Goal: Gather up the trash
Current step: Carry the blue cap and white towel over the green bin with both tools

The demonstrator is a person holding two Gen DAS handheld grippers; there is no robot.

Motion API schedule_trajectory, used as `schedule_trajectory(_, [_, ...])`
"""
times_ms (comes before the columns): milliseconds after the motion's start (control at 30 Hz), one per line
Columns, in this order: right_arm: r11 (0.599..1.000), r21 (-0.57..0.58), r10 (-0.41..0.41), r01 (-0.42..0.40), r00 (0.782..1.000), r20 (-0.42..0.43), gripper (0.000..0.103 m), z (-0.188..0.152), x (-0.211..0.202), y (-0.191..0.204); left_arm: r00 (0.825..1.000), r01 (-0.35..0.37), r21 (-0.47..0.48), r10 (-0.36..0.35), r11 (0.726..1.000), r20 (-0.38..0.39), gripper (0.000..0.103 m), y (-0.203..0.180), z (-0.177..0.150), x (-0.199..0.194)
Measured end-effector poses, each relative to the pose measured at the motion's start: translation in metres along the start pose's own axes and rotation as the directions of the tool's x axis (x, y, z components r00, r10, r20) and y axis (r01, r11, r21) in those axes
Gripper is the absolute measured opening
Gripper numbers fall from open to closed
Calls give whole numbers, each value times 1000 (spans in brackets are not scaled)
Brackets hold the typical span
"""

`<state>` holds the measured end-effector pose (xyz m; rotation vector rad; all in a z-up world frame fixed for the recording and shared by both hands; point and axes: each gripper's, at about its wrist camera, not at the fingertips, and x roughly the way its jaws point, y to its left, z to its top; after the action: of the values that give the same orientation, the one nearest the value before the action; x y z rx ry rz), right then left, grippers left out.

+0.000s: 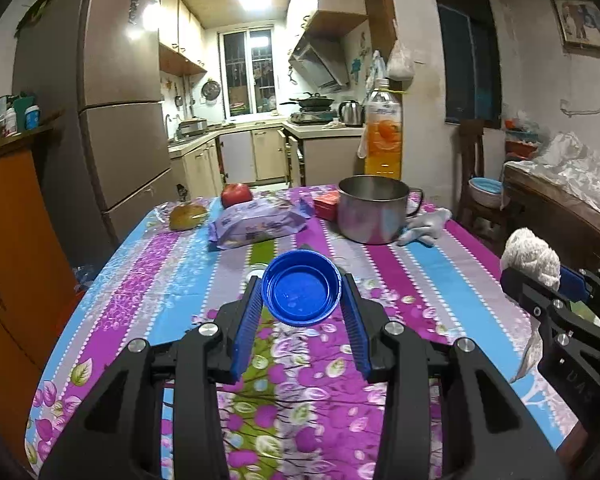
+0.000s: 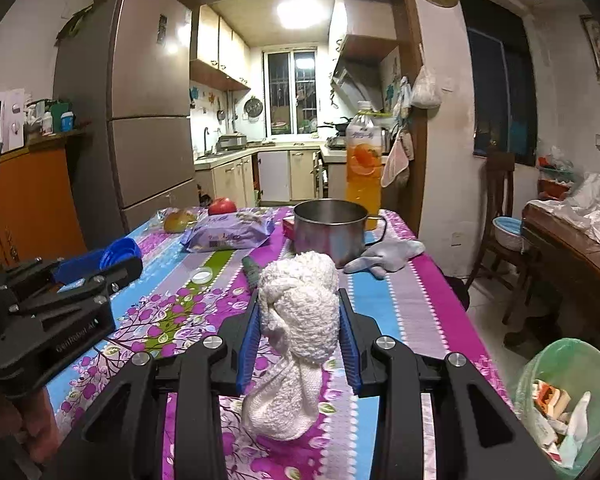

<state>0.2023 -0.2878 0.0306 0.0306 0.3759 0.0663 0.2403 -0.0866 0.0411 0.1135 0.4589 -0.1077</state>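
Above the table's (image 1: 172, 280) near edge, the left hand-held gripper (image 1: 302, 292) clamps a blue cap (image 1: 300, 286); the right hand-held gripper (image 2: 299, 312) pinches a white crumpled cloth (image 2: 296, 320), both tilted slightly downward, the cloth's tail hiding tablecloth.

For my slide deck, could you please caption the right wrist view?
Right gripper holds a white cloth over the table, bin at lower right.

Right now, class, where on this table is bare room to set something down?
Free: the near half of the floral tablecloth in front of the purple packet and steel pot. Crowded: the far end, with packet, pot and grey glove.
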Motion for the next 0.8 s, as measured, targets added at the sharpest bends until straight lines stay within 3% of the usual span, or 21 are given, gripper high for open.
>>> schedule_trajectory(467, [996, 40, -81, 80, 996, 34, 36, 2, -46, -52, 996, 85, 62, -86, 994, 23, 38, -66, 3, -22])
schedule_trajectory(800, [975, 76, -213, 209, 976, 46, 36, -1, -95, -122, 981, 187, 109, -192, 976, 40, 38, -130, 13, -34])
